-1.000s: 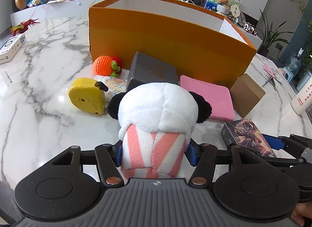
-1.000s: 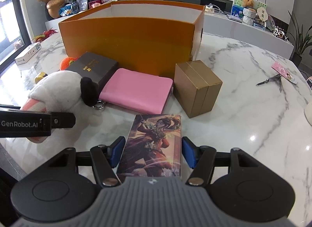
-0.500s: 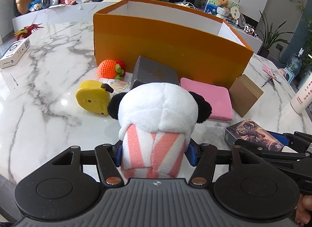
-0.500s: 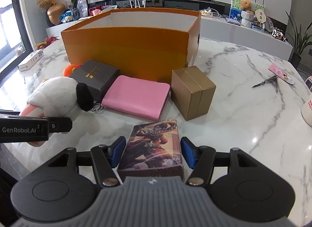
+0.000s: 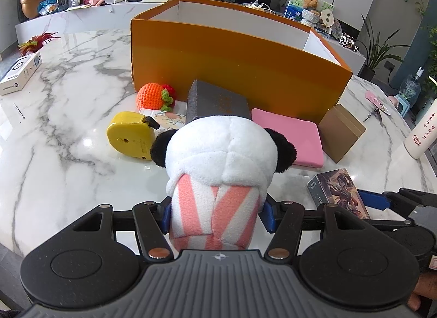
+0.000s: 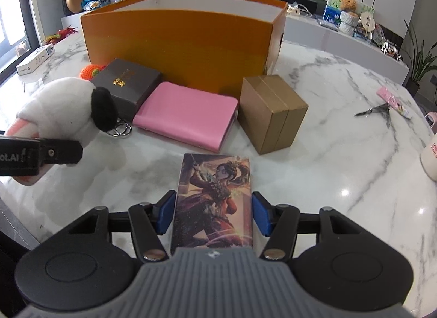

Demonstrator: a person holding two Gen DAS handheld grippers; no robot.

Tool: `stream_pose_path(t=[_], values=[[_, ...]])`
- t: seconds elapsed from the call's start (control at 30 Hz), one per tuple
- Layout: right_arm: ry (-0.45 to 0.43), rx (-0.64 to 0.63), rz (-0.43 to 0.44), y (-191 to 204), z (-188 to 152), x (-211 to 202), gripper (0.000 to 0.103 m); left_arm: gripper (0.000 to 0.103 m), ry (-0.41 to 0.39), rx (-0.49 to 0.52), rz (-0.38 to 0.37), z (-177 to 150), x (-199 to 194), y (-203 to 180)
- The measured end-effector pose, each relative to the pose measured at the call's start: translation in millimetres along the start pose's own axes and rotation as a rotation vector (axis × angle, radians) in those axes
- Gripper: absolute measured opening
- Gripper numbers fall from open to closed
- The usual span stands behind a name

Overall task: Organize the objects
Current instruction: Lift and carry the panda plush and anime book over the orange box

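My left gripper point(image 5: 217, 215) is shut on a white panda plush point(image 5: 222, 165) with pink stripes, held above the marble table; the plush also shows at the left of the right wrist view point(image 6: 62, 110). My right gripper point(image 6: 213, 215) is shut on an illustrated card box point(image 6: 215, 197), lifted a little off the table; it also shows in the left wrist view point(image 5: 337, 190). A large orange box point(image 5: 240, 66), open on top, stands behind, and is seen in the right wrist view too point(image 6: 183, 41).
In front of the orange box lie a dark grey box point(image 6: 125, 81), a pink wallet point(image 6: 185, 115), a gold box point(image 6: 273, 113), a yellow tape measure point(image 5: 131, 134) and an orange crochet toy point(image 5: 153, 96). A white bottle point(image 5: 422, 137) stands at the right.
Both grippers have risen and pulled back a little with their objects. The card box now sits deeper between the right fingers.
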State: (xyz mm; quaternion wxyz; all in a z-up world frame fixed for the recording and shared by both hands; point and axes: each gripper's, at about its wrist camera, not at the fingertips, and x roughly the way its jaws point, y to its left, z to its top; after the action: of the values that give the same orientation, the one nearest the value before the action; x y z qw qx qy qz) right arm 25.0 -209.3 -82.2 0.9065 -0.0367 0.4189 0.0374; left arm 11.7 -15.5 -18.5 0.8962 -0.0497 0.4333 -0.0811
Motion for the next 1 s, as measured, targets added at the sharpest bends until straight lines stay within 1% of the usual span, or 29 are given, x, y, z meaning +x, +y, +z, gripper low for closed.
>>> stream_pose_path(t=[0.07,0.13,0.3,0.73,1.0], values=[[0.009,0.019,0.009,-2,-1,4,0.062,0.068,0.0,0.0,-0.001,0,0,0],[0.007,0.023,0.016,-4,0,4,0.06,0.068,0.0,0.002,-0.001,0,0,0],[-0.001,0.028,0.021,-3,-2,0,0.059,0.068,-0.009,0.006,0.0,0,-4,-1],[-0.084,0.043,0.054,-4,0,-36,0.059,0.068,-0.052,0.005,0.007,4,-21,2],[-0.113,0.037,0.066,-1,1,-53,0.059,0.068,-0.07,0.019,0.007,5,-30,-2]])
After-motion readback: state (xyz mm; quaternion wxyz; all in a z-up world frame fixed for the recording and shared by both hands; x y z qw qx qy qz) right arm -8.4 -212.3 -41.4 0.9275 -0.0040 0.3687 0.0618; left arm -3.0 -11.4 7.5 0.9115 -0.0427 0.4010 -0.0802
